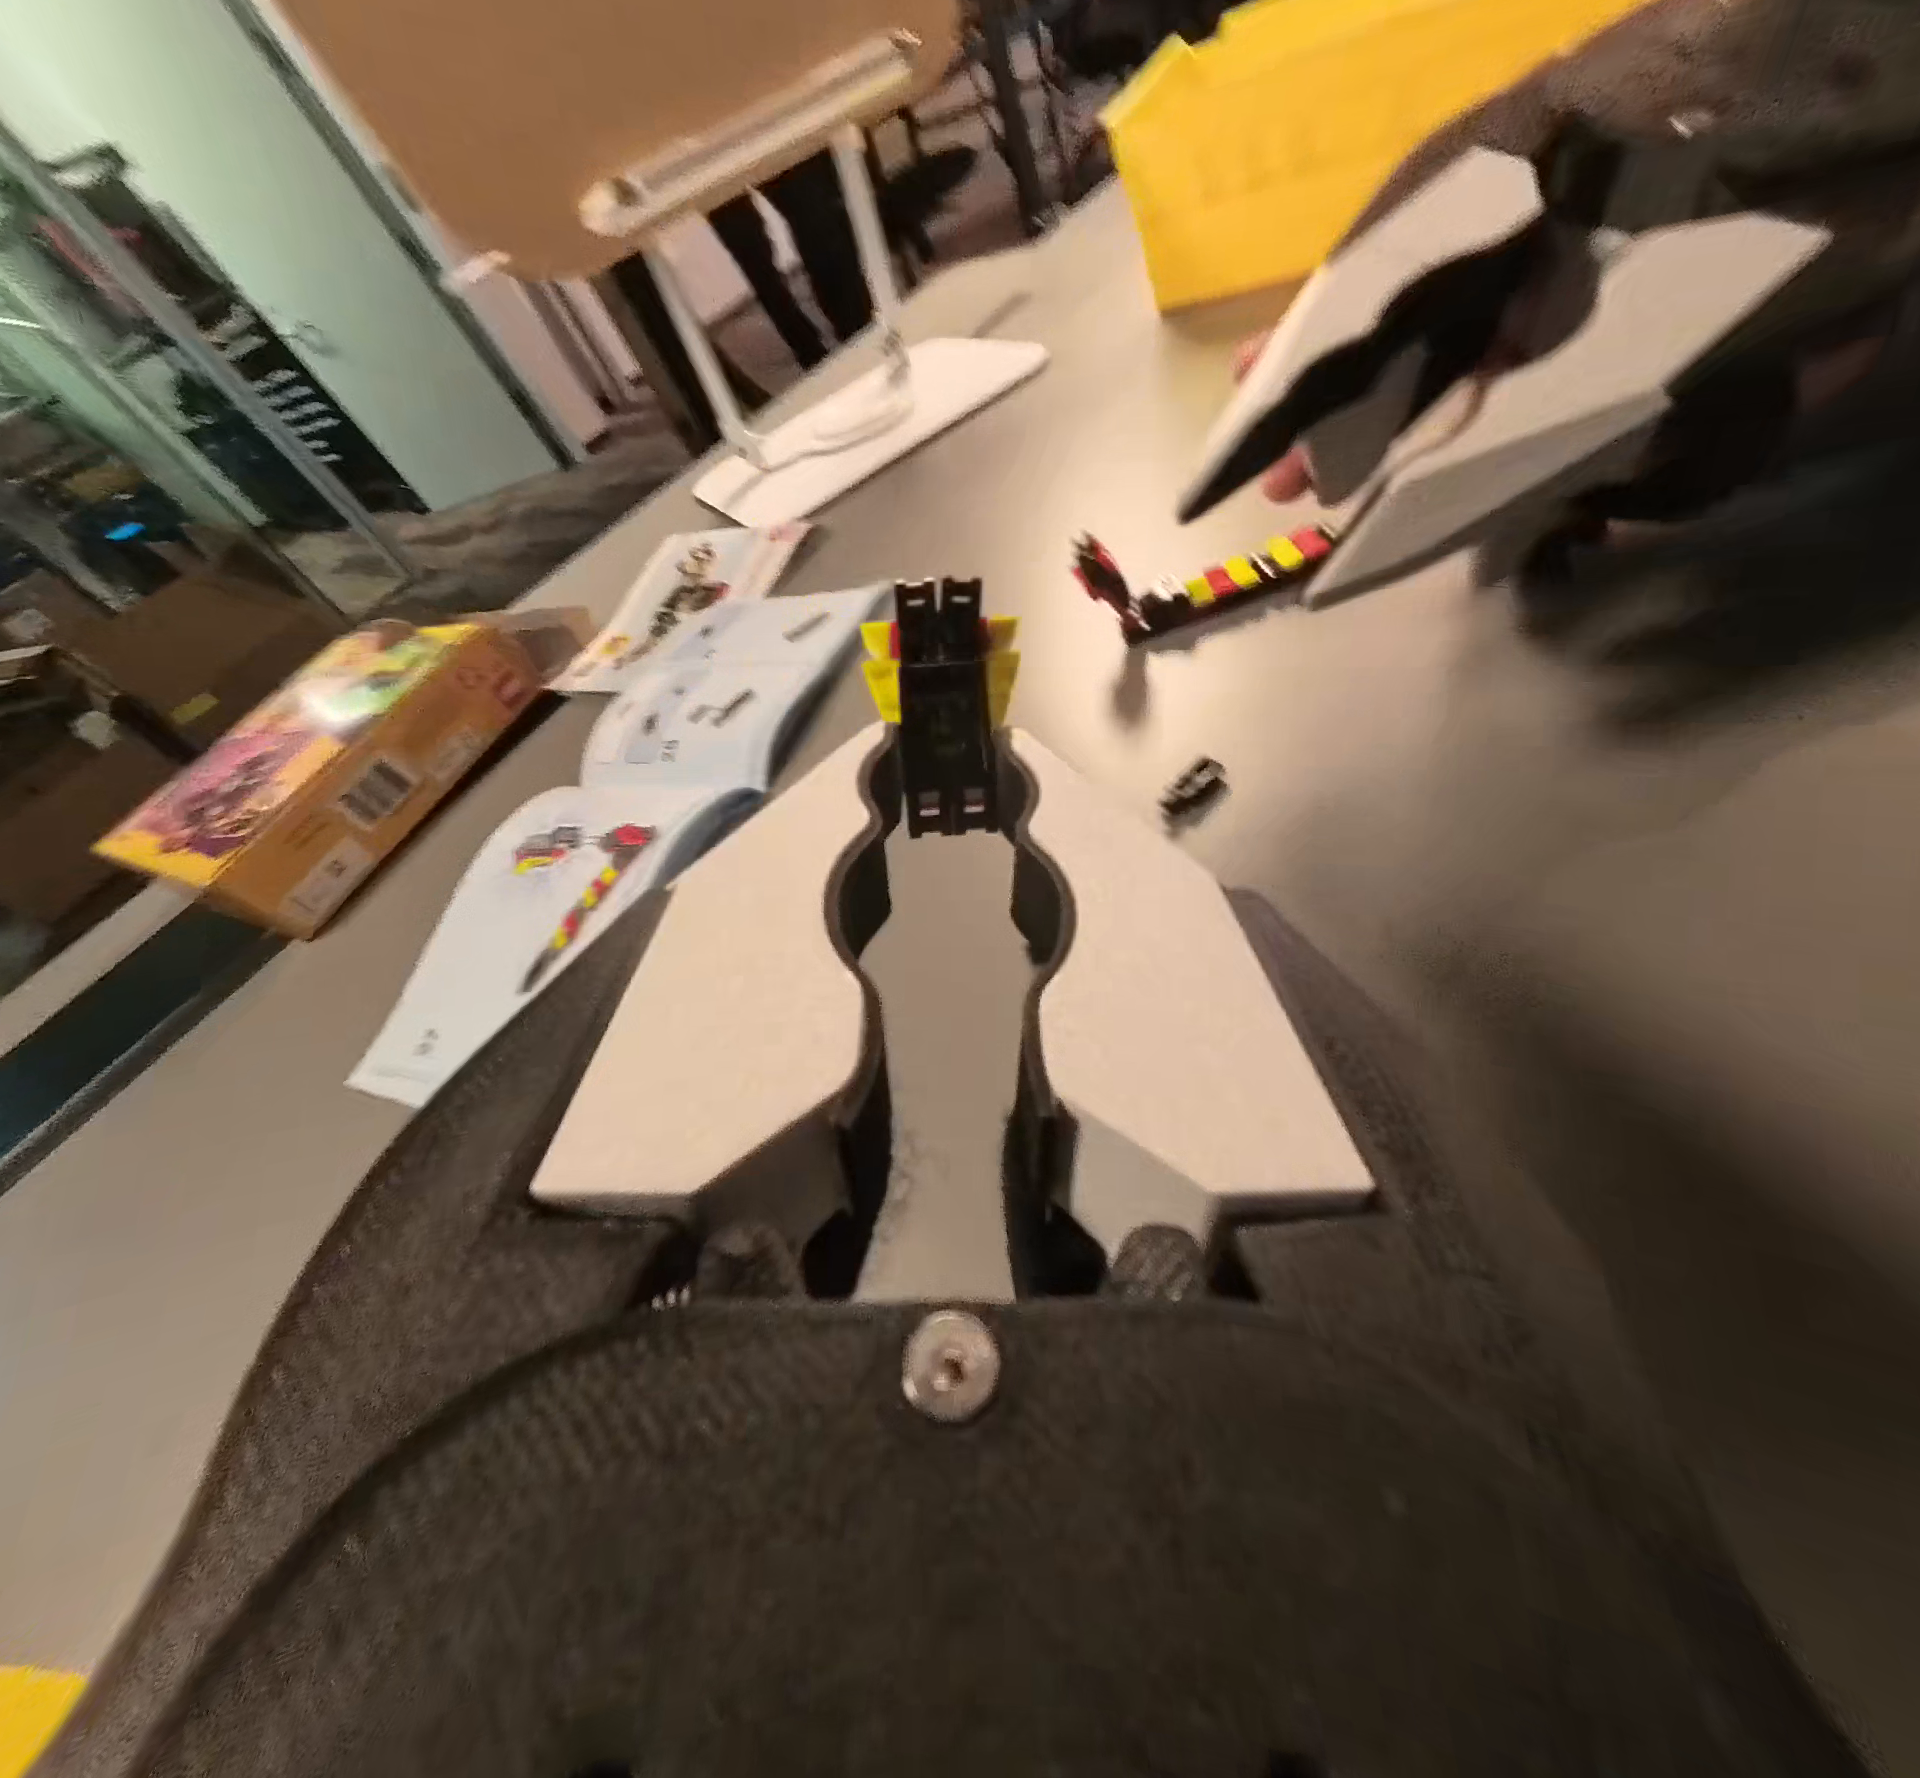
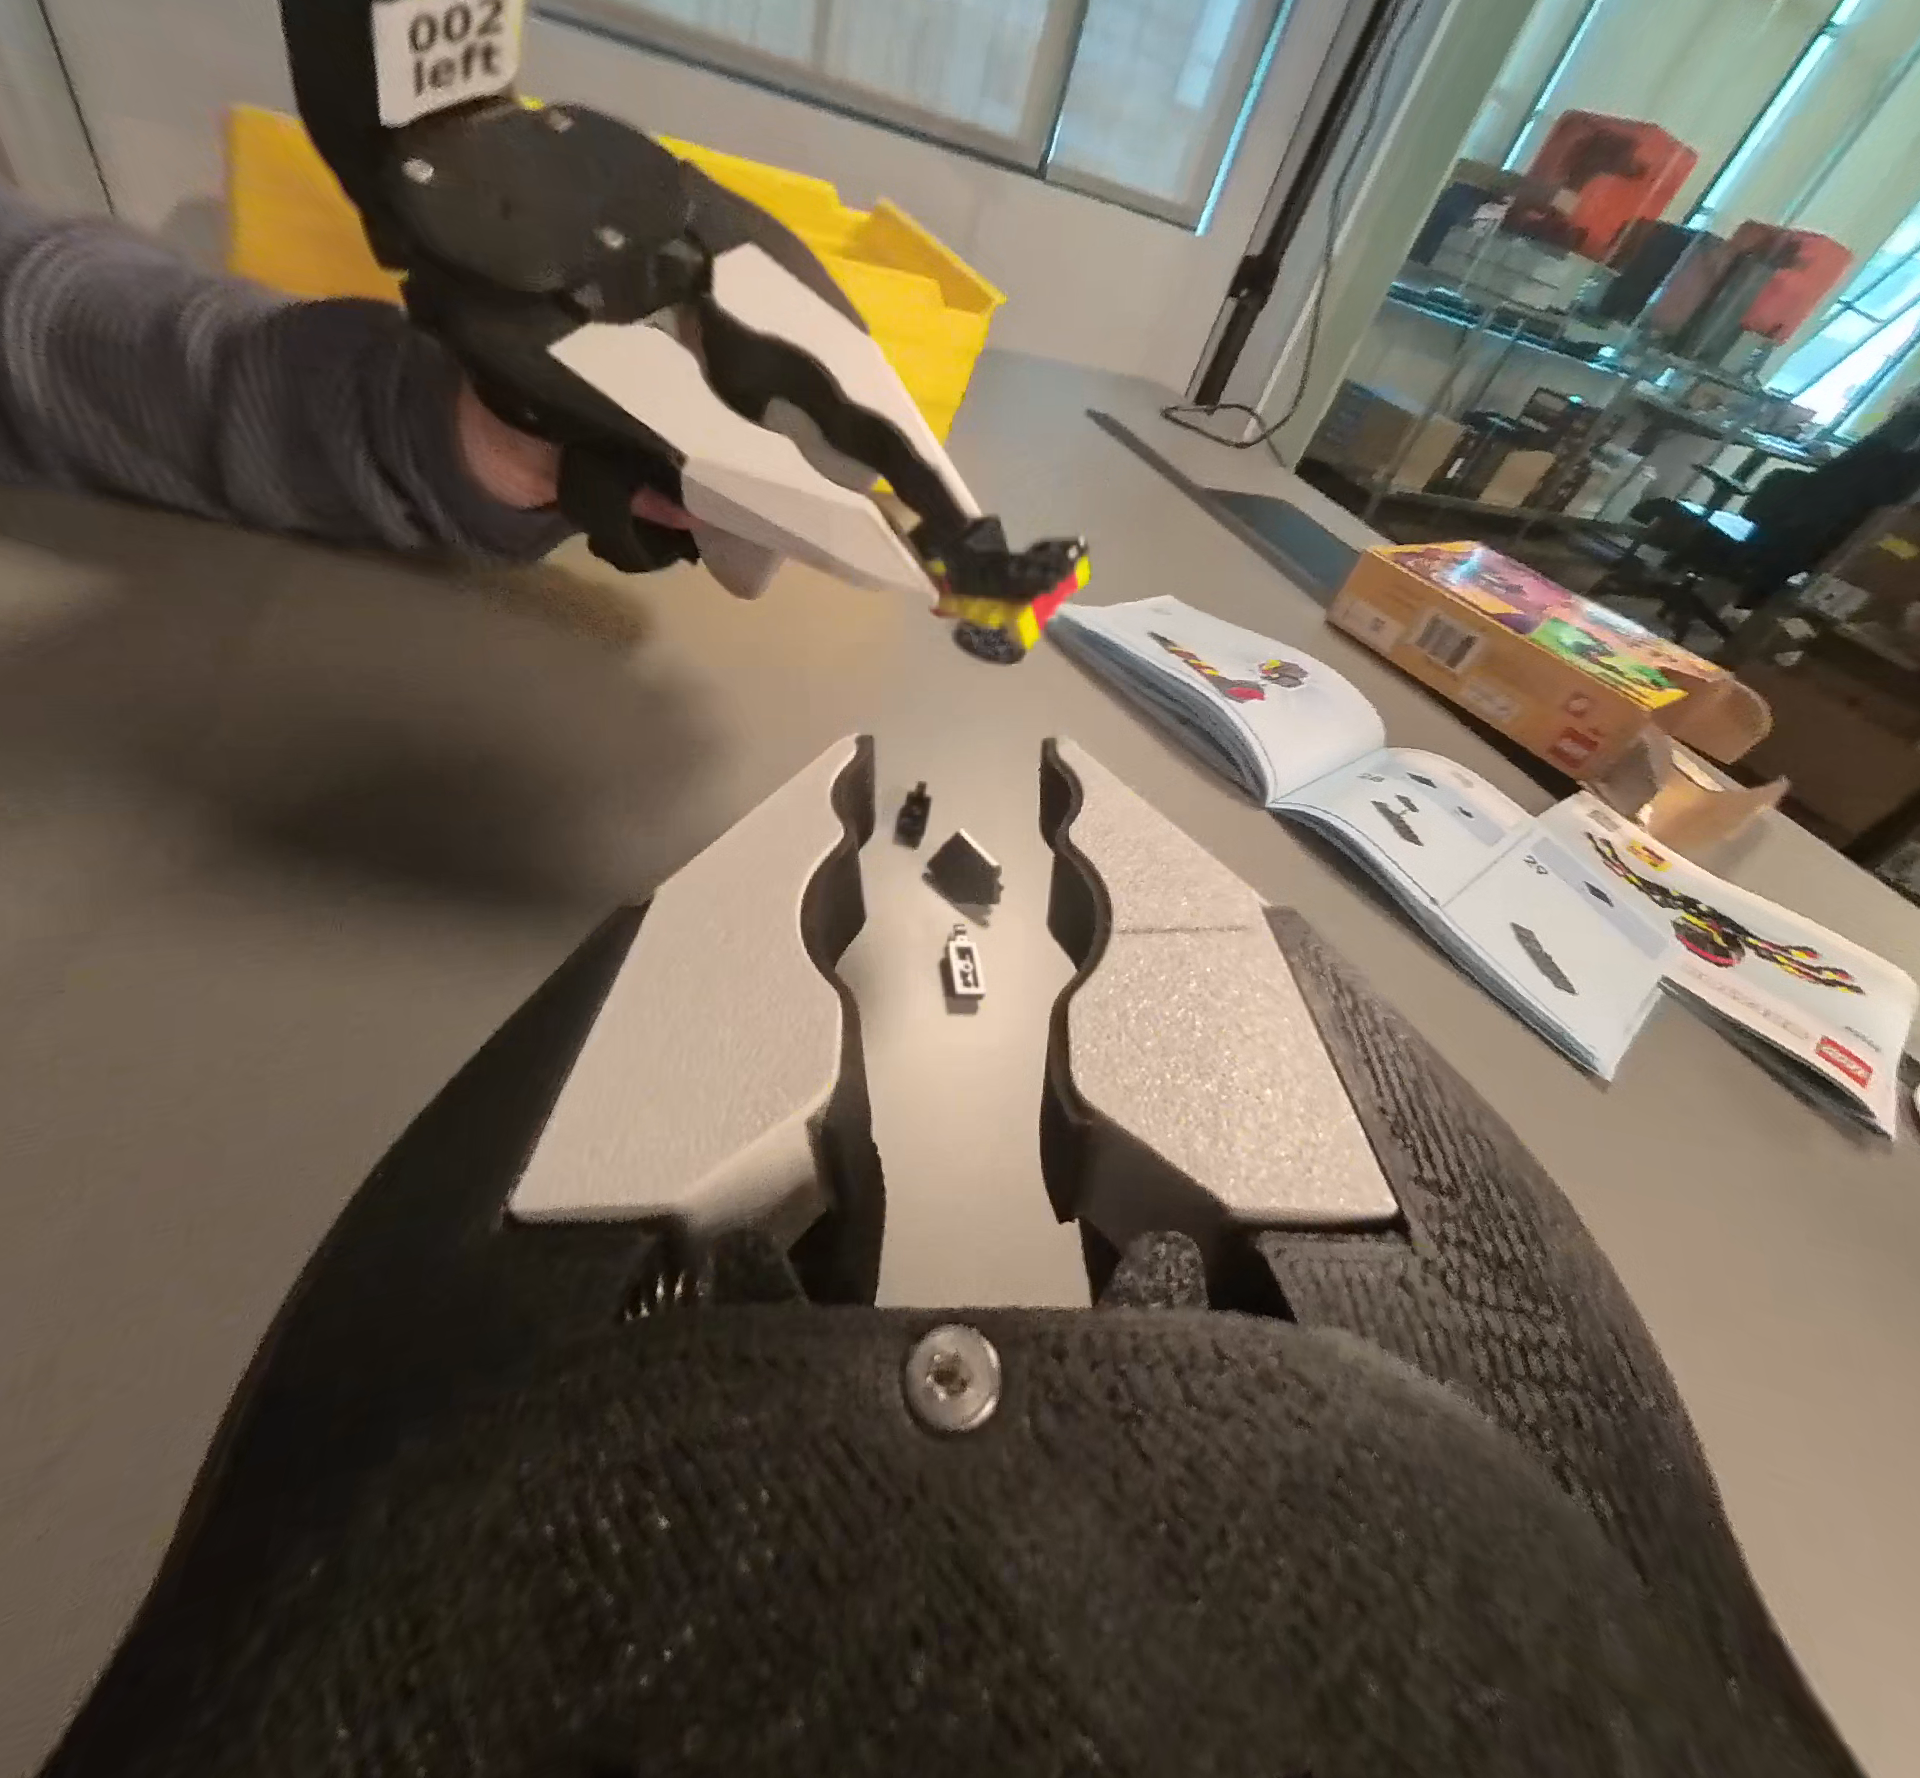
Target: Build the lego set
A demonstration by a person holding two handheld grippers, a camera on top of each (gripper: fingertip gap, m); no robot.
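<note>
In the left wrist view, the left gripper (image 1: 943, 772) has its fingers closed on a small black lego assembly (image 1: 943, 720) with yellow and red side pieces, held up off the grey surface (image 1: 1351, 897). Beyond it lie an open instruction booklet (image 1: 665, 741), the lego box (image 1: 312, 772) and a black, red and yellow brick strip (image 1: 1216, 580), whose far end lies by the right gripper (image 1: 1278, 523). A loose black piece (image 1: 1193, 783) sits nearer. A yellow bin (image 1: 1351, 128) stands at the surface's far side, with a white-legged board (image 1: 582, 45) and glass partitions behind (all rather blurred).

In the right wrist view, the right gripper (image 2: 954, 762) hangs with its fingers apart, holding nothing; three small dark pieces (image 2: 961, 866) lie on the surface (image 2: 312, 1001) between them. Farther off, the left gripper (image 2: 935, 565) grips the assembly (image 2: 1013, 590) above the surface. The booklet (image 2: 1455, 855) and box (image 2: 1507, 648) lie to the right, before windows and shelving.
</note>
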